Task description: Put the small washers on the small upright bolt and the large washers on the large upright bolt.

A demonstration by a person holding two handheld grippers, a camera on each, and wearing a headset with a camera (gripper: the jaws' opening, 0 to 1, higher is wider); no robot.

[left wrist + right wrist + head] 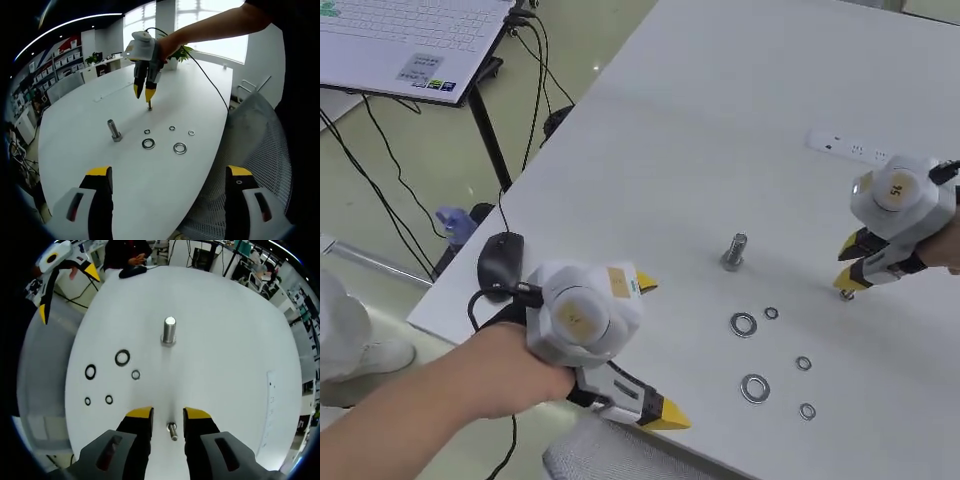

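A large bolt (735, 250) (114, 130) (169, 330) stands upright mid-table. The small bolt (847, 293) (149, 105) (172, 430) stands to its right, between the narrowly parted jaws of my right gripper (848, 266) (168, 414), which do not touch it. Two large washers (743, 324) (755, 387) and three small washers (771, 313) (803, 363) (807, 411) lie flat on the white table (720, 120), nearer me than the bolts. My left gripper (658, 350) (169, 172) hovers wide open and empty over the table's near edge.
A laptop (410, 40) sits on a stand at the far left, with cables hanging below. A black mouse (500, 262) lies at the table's left corner. A white power strip (845, 148) lies at the far right, and a mesh chair back (610, 455) is below the near edge.
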